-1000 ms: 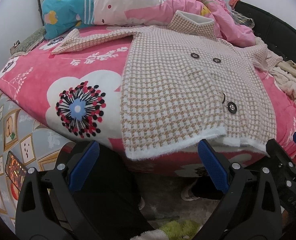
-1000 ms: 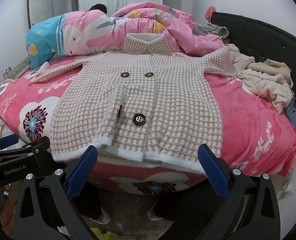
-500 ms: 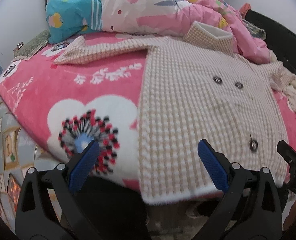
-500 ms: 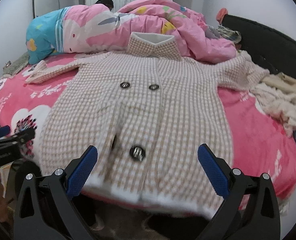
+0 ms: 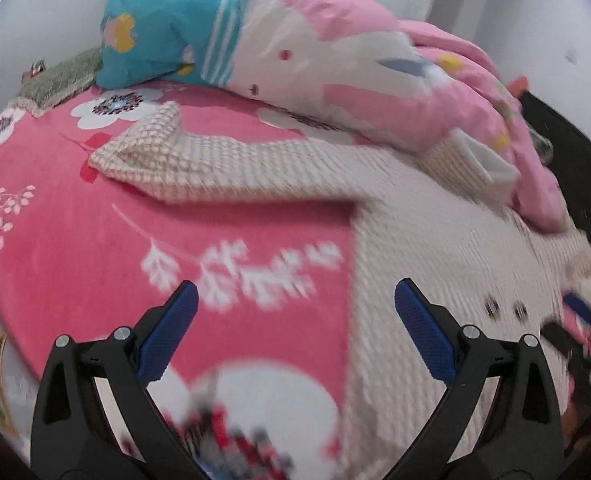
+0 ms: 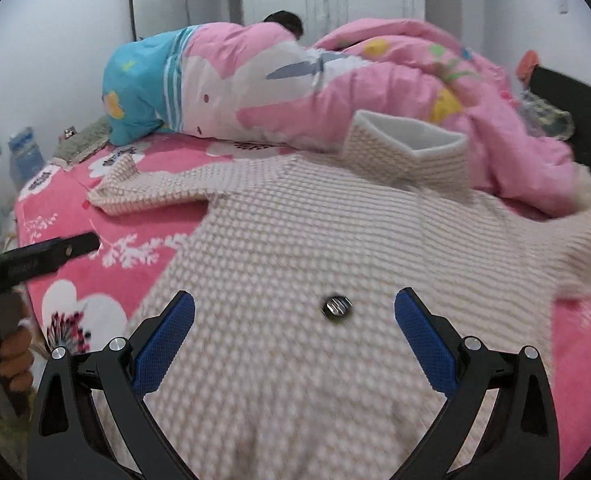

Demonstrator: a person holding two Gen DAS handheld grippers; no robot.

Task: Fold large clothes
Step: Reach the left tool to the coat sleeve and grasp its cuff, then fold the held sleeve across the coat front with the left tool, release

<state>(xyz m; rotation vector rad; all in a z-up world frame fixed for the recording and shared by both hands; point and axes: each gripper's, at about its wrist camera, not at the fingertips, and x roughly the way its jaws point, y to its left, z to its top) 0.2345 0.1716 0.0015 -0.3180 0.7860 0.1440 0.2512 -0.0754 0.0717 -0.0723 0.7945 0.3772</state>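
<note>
We hold the left tool (image 5: 295, 334) and right tool (image 6: 294, 332) spread wide and empty above the checked coat (image 6: 315, 240), which lies flat on the bed (image 5: 95, 220), its left sleeve (image 5: 183, 168) stretched outward, likely for folding.

Under your jaws is a bed (image 5: 75, 240) covered by a pink blanket (image 6: 143, 216) printed with white flowers and leafy sprigs. Ahead of your right jaws and running beneath them, a checked beige-and-white coat (image 6: 315, 240) lies spread flat on that blanket, collar (image 6: 407, 148) at the far end, one sleeve (image 5: 199, 168) stretched out beyond your left jaws. Past the collar, a rumpled pink quilt (image 6: 395, 80) with a teal end is heaped along the far side of the bed. Far left of your left jaws, a grey-green cloth (image 5: 59, 80) sits at the bed's edge.
</note>
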